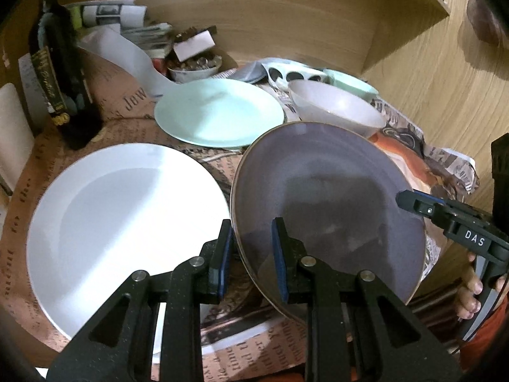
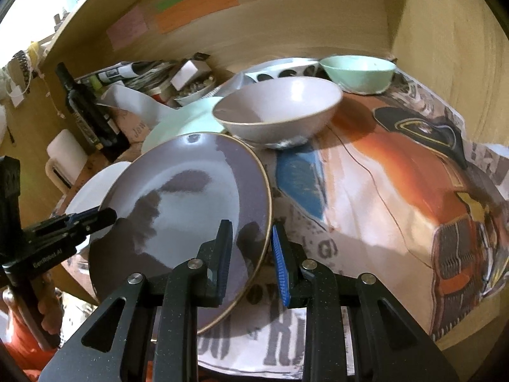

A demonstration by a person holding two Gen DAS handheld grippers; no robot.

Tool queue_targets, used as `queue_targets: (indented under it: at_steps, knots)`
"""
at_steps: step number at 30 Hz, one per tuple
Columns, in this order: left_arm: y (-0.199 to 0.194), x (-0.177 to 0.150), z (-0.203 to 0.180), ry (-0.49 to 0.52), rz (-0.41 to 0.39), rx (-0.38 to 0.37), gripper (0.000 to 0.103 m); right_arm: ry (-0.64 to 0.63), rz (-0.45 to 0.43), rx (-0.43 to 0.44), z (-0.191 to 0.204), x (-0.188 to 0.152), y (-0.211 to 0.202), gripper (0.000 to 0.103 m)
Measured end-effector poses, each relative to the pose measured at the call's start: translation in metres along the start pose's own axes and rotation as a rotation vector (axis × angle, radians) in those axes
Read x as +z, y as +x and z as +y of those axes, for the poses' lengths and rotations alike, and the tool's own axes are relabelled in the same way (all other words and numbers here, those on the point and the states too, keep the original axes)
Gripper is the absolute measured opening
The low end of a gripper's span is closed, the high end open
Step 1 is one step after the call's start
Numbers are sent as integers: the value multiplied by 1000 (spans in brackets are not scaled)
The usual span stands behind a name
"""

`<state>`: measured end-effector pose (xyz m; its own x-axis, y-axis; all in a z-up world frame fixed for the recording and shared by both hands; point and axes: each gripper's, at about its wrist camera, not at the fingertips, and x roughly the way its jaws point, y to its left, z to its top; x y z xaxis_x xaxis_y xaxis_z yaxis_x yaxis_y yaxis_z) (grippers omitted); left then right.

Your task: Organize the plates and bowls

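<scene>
Left wrist view: left gripper (image 1: 251,254) clamps the near-left rim of the purple plate (image 1: 331,197); right gripper (image 2: 253,258) clamps its opposite rim. Plate tilted above the tabletop's (image 2: 366,210) near edge, beside the white plate (image 1: 121,216).

The counter (image 2: 439,73) is wood, hemmed by wooden walls, and it's covered with printed newspaper sheets (image 2: 381,191). On the paper: a big white plate (image 1: 121,222) near left, a mint plate (image 1: 219,111) behind it, a pale bowl (image 2: 276,108) and a mint bowl (image 2: 358,71) further back. A dark bottle (image 1: 60,73) stands at far left, beside a small dish of clutter (image 1: 194,67).
</scene>
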<state>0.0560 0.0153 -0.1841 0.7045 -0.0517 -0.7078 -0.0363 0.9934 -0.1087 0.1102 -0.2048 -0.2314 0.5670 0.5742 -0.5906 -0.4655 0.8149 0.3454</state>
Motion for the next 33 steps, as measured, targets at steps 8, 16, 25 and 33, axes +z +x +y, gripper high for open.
queue_targets:
  at_steps: [8, 16, 25, 33]
  knots:
    - [14, 2, -6, 3, 38, -18, 23, 19, 8, -3, -12, -2, 0, 23]
    - [22, 4, -15, 28, 39, -8, 23, 20, 22, -24, -20, 0, 7, 23]
    - [21, -2, -26, 93, 11, 49, 30, 1, -3, -34, -19, -1, 5, 25]
    - [-16, 5, -32, 136, -158, 120, 70, -46, -101, -67, -10, 5, -24, 36]
